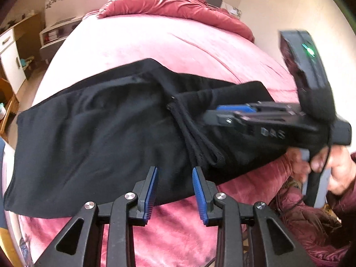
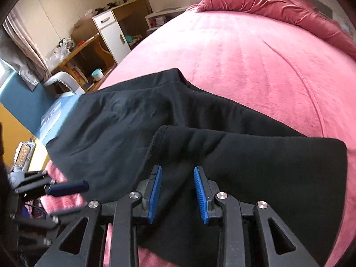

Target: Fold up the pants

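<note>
Pink velvety bedspread (image 1: 155,44) covers the bed we work on, w/ a bunched red duvet (image 1: 178,2) at the far end near the wall. Black pants (image 1: 100,122) lie across the near part of the bed, partly folded: one layer is doubled over on the right side, its hem edge showing in the right wrist view, and a drawstring loop (image 1: 200,138) lies on top near the middle. Our left gripper (image 1: 175,171) hovers over the near edge of the pants, blue pads apart w/ nothing clamped; cloth sits below the gap, but we can't tell if the tips touch it. Our right gripper (image 2: 178,169) sits over the doubled layer, pads likewise apart, black fabric under and between them, not pinched as far as we can see. In the left wrist view the right gripper reaches in from the right over the pants, a hand (image 1: 329,166) on its handle, green light on its body; it's blurred. Beyond the bed's left side: a white cabinet (image 2: 113,33) w/ a drawer and door, a wooden desk (image 2: 73,53) cluttered w/ bags and small stuff, a teal-lidded tub (image 2: 97,73) on a lower shelf (contents not visible), curtains (image 2: 24,37) at the window.
</note>
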The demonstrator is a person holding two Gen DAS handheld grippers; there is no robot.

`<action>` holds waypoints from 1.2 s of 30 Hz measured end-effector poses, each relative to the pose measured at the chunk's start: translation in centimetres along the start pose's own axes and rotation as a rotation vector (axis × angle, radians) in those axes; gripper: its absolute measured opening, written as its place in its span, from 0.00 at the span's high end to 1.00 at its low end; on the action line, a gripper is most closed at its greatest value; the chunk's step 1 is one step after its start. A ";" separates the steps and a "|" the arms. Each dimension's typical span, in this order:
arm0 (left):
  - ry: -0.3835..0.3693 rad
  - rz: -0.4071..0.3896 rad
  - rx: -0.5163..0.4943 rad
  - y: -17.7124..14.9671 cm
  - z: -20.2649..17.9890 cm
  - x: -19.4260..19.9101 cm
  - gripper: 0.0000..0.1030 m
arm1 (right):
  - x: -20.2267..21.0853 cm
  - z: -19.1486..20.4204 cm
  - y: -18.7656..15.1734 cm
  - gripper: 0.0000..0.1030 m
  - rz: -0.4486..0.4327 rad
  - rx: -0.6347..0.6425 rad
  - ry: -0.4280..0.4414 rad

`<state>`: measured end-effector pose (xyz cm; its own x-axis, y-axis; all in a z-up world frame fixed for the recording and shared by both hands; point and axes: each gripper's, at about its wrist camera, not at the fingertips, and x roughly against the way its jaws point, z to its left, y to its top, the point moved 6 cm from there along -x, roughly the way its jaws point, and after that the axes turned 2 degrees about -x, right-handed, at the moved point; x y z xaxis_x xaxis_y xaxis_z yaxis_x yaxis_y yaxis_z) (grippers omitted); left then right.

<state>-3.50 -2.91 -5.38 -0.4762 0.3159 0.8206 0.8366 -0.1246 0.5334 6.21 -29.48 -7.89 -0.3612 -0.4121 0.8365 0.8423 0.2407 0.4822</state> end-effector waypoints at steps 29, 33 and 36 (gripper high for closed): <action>-0.041 -0.004 0.791 -5.9 16.3 5.5 0.66 | -0.8 3.8 -2.7 0.58 0.003 0.068 -0.011; -0.035 -0.049 1.036 -9.1 21.5 6.8 0.66 | 0.8 4.0 -2.1 0.52 -0.049 0.050 -0.001; -0.026 -0.048 1.135 -10.3 23.1 6.5 0.66 | 1.9 4.1 -1.7 0.52 -0.086 0.046 -0.014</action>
<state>-8.97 22.15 -10.32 -0.5193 0.3184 0.7931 0.5860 0.8081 0.0593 2.49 -27.04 -6.06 -0.4370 -0.4205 0.7951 0.7891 0.2450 0.5633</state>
